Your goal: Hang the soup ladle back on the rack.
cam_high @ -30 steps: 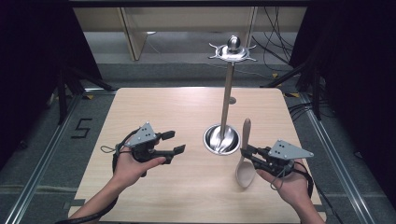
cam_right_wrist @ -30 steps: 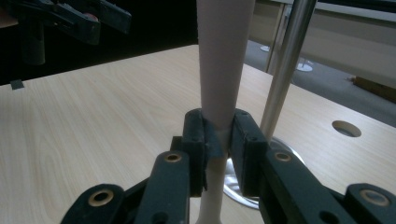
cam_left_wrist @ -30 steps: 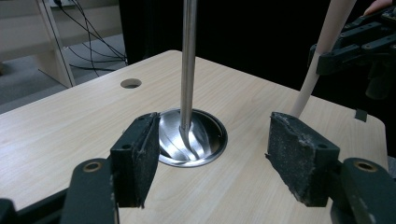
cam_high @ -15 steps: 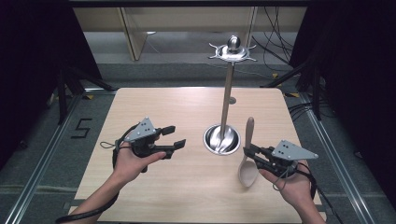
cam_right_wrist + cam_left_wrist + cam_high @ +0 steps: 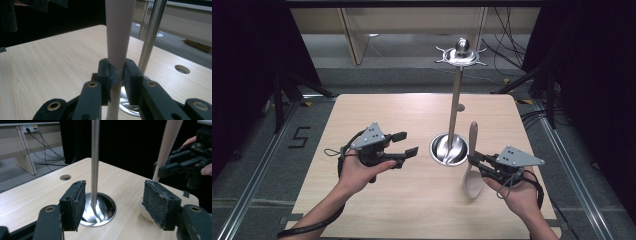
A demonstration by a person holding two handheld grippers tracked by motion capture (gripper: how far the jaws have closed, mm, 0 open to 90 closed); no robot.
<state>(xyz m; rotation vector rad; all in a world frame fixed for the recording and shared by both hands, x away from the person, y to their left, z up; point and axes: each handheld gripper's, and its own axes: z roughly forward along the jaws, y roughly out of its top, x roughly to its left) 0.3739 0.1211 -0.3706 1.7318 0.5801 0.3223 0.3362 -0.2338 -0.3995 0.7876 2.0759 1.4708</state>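
This looks like a lab or test room set up for recording, not a home. A bare wooden desk (image 5: 377, 210) stands in the middle of the frame on grey carpet with metal rails (image 5: 257, 175) running along the floor at both sides, and a number five (image 5: 298, 137) is marked on the floor at the left. Black curtains (image 5: 242, 75) hang at the left and right edges, loose cables (image 5: 507, 45) lie at the upper right, and plain pale furniture (image 5: 357, 40) stands at the top.
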